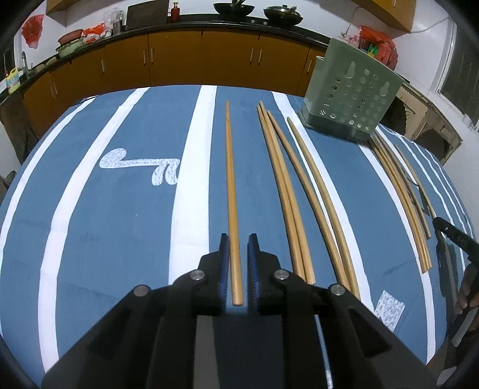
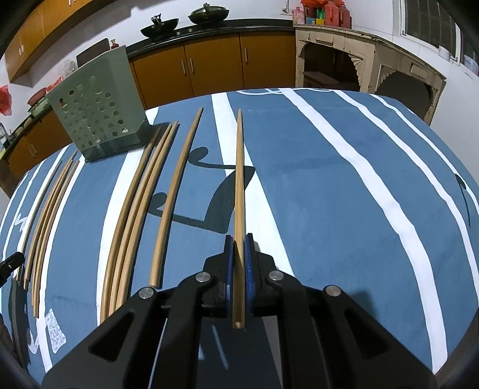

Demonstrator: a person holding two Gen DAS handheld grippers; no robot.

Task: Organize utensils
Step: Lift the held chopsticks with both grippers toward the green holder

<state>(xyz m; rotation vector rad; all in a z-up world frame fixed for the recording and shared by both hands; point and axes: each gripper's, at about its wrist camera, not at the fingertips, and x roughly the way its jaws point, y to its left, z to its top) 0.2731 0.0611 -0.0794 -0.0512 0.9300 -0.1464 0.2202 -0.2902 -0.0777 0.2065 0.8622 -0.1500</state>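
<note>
A single wooden chopstick [image 1: 231,179] lies on the blue striped tablecloth [image 1: 119,224]. Its near end sits between the jaws of my left gripper [image 1: 238,236]. The left pad is against it and a gap shows at the right pad, so this gripper is open. My right gripper [image 2: 238,236] is shut on another chopstick [image 2: 239,179], which hangs above the cloth and casts a shadow. A green perforated utensil holder [image 1: 350,98] [image 2: 95,110] stands upright at the far side of the table.
Several more chopsticks [image 1: 280,191] [image 2: 134,203] lie lengthwise on the cloth between the two grippers. One lone chopstick [image 2: 175,194] lies apart from them. Kitchen cabinets and a counter with pans [image 1: 233,9] stand beyond the table's far edge.
</note>
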